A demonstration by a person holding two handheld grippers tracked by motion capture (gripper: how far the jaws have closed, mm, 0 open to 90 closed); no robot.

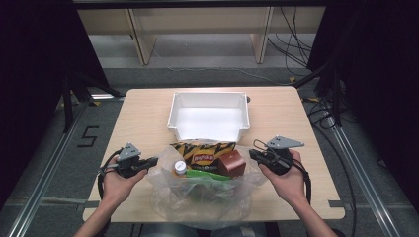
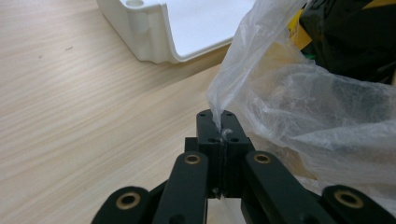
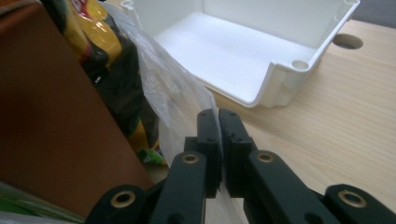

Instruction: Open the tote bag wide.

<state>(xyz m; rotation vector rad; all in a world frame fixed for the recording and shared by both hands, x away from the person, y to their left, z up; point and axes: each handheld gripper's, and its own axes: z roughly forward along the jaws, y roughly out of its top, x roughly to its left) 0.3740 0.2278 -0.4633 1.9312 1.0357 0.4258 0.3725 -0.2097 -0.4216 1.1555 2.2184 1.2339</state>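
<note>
A clear plastic bag (image 1: 207, 190) lies at the table's near edge, holding a yellow-and-black chip packet (image 1: 202, 152), a brown box (image 1: 232, 164), a small bottle with a white cap (image 1: 180, 168) and something green (image 1: 205, 176). My left gripper (image 1: 152, 161) is shut on the bag's left edge; in the left gripper view the film (image 2: 261, 74) runs down between the closed jaws of the left gripper (image 2: 221, 122). My right gripper (image 1: 253, 154) is shut on the bag's right edge, and the film (image 3: 180, 100) is pinched in the right gripper (image 3: 218, 116) beside the brown box (image 3: 51, 112).
An empty white plastic bin (image 1: 208, 117) stands behind the bag at the table's middle, with its near wall toward me. Bare wood lies left and right of it. A round hole (image 3: 348, 41) is in the tabletop by the bin's far right corner.
</note>
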